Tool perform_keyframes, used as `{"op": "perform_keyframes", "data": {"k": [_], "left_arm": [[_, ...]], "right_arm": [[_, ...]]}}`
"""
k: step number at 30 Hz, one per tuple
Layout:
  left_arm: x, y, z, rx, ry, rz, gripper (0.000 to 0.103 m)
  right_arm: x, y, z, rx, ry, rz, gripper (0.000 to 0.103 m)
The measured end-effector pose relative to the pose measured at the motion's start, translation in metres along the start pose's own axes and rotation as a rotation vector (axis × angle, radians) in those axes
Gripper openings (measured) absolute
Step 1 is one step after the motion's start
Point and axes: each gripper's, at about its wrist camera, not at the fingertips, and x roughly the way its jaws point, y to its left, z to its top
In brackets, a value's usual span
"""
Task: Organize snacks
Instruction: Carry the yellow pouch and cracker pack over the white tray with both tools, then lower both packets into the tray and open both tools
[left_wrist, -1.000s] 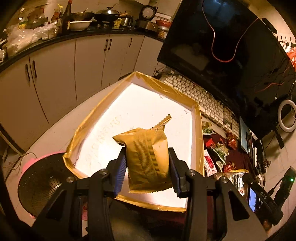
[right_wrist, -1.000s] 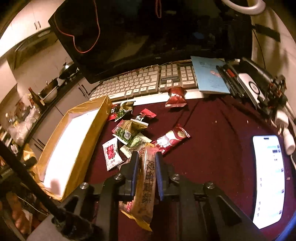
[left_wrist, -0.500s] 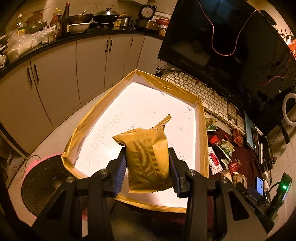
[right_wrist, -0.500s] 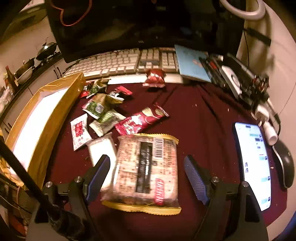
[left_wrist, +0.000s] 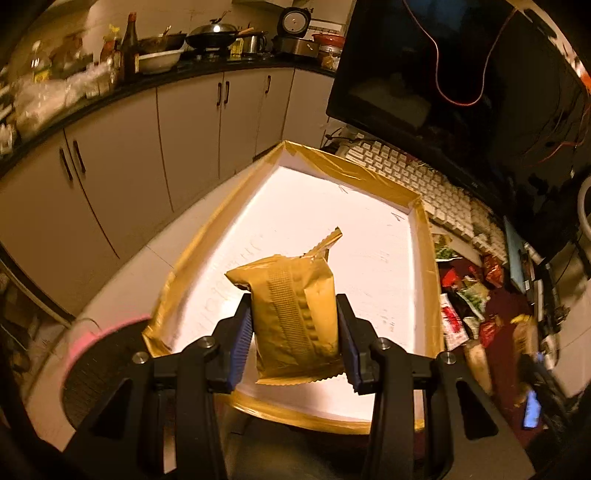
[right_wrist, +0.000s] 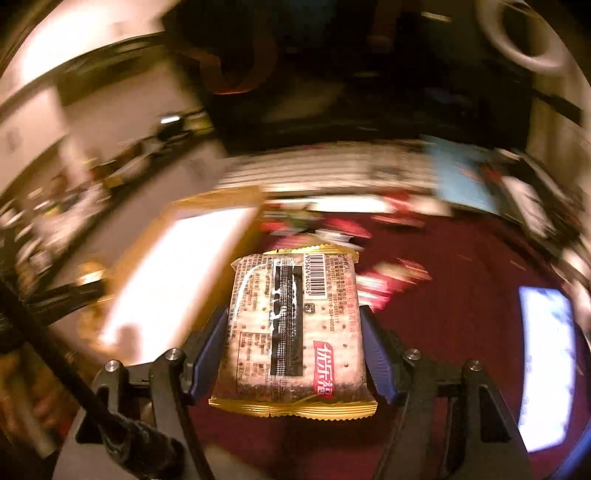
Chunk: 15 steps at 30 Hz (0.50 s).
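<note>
Holding two snacks at once, we have to go slow so that neither one slips. Closest to us, the left tongs (left_wrist: 293, 341) are clamped on a gold packet (left_wrist: 295, 317), with a blue pad pressed on each side, and the packet stands up tall above the near end of the tray (left_wrist: 428, 295). The tray has a white floor and a gold rim, and we see nothing lying in it yet. We think the best way is to bring the gold packet down low over the white floor and only then let go, so it lands flat and does not bounce out. The right tongs (right_wrist: 293, 347) have just been closing around a flat cracker pack (right_wrist: 295, 332); the pads sit right at its two edges and look tight on it, and it seems lifted off the dark red cloth (right_wrist: 461, 314). That view is blurry, so we should keep it steady and carry it toward the tray, which lies to its left. Farther off, more small snacks (left_wrist: 465, 295) wait on the cloth just beside the tray, near the keyboard (left_wrist: 424, 184). Those come later.
</note>
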Motion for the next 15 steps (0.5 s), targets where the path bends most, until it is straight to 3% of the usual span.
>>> {"op": "perform_keyframes", "data": {"k": [2, 7, 11, 13, 15], "left_arm": [[0.003, -0.001, 0.007, 0.053, 0.013, 0.037, 0.044], [0.019, -0.002, 0.020, 0.189, 0.102, 0.109, 0.044], [0.043, 0.002, 0.023, 0.258, 0.231, 0.124, 0.044], [0.053, 0.005, 0.022, 0.265, 0.278, 0.103, 0.044], [0.061, 0.009, 0.019, 0.263, 0.313, 0.128, 0.044]], "right_arm": [[0.015, 0.026, 0.011, -0.062, 0.006, 0.097, 0.068], [0.062, 0.084, 0.026, -0.198, 0.056, 0.160, 0.068], [0.107, 0.101, 0.023, -0.248, 0.149, 0.133, 0.068], [0.121, 0.103, 0.018, -0.253, 0.202, 0.123, 0.068], [0.128, 0.110, 0.011, -0.279, 0.215, 0.091, 0.068]]}}
